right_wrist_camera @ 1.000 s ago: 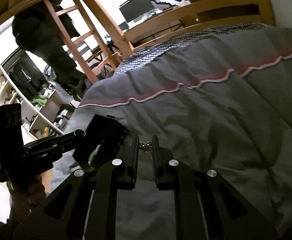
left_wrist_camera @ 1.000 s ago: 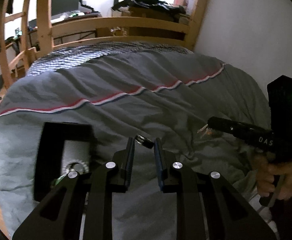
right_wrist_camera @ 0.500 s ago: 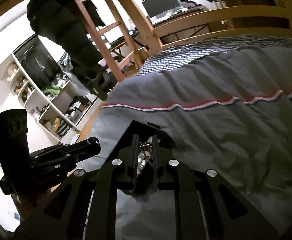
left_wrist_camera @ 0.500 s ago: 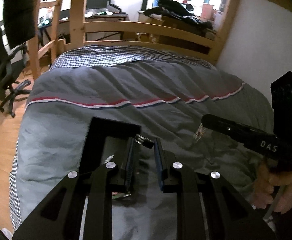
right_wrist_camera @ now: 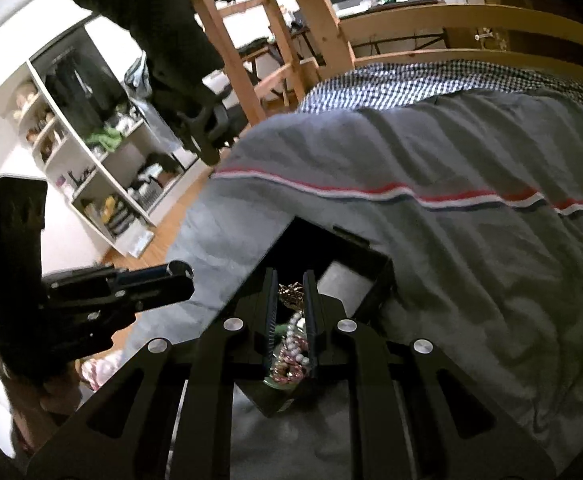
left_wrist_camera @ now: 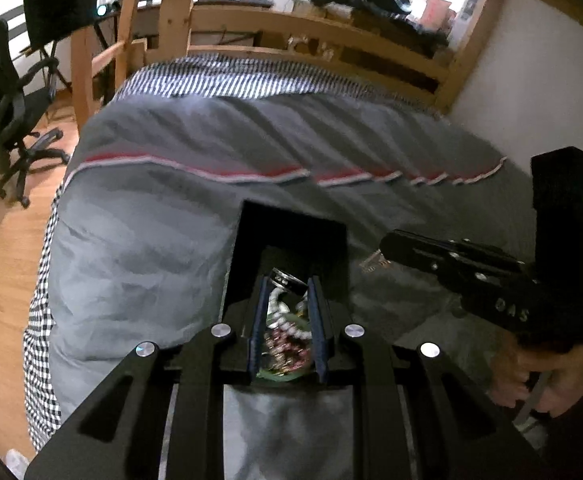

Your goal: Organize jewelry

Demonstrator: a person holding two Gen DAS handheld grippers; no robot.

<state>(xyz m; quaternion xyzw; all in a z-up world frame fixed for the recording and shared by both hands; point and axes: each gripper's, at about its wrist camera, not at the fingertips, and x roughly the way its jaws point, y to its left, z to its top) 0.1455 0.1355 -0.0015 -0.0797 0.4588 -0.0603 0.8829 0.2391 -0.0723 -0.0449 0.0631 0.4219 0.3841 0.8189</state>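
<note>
An open black jewelry box (left_wrist_camera: 291,224) lies on the grey duvet, with pearl and pink bead strands (left_wrist_camera: 287,332) inside. It also shows in the right wrist view (right_wrist_camera: 351,264). My left gripper (left_wrist_camera: 287,284) is shut on a dark ring (left_wrist_camera: 289,280) and hovers over the box. My right gripper (right_wrist_camera: 291,284) is shut on a gold chain piece (right_wrist_camera: 291,294), also above the box. The right gripper shows in the left wrist view (left_wrist_camera: 387,250) with the chain (left_wrist_camera: 373,264) hanging at its tip.
The grey duvet (left_wrist_camera: 171,220) with a red and white stripe covers the bed. A wooden bed frame (left_wrist_camera: 291,28) stands behind. An office chair (left_wrist_camera: 7,120) and wood floor lie left. White shelves (right_wrist_camera: 91,160) stand left in the right wrist view.
Both grippers have moved left over the open black box, each still holding its piece. The beads inside the box now show between the fingers.
</note>
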